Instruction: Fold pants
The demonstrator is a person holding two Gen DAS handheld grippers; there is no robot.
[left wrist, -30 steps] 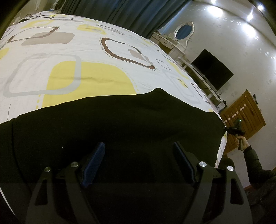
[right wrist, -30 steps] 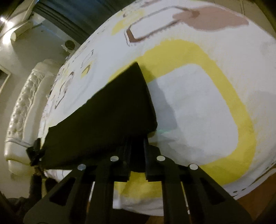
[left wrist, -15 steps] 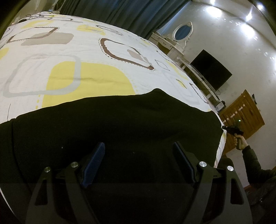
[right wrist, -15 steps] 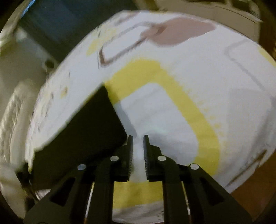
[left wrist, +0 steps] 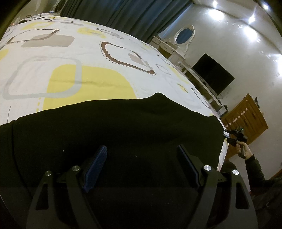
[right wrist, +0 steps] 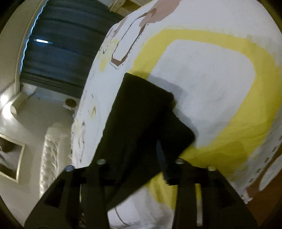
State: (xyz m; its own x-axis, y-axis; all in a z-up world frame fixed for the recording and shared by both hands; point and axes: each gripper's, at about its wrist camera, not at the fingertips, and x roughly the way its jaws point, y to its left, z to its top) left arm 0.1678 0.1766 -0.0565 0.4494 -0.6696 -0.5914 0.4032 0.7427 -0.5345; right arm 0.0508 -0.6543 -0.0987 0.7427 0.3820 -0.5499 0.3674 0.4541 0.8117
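Patterned bedspread (left wrist: 74, 58), black pants (left wrist: 123, 126) beneath both grippers, left gripper (left wrist: 141, 151) and right gripper (right wrist: 139, 146) spread apart.

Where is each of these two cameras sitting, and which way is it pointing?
Left wrist: rides the left gripper, low over black pants on the bed; open fingers show, with the person's right hand beyond.
Right wrist: rides the right gripper, tilted over the pants' end.
Shared: pants, patterned bed, curtains.
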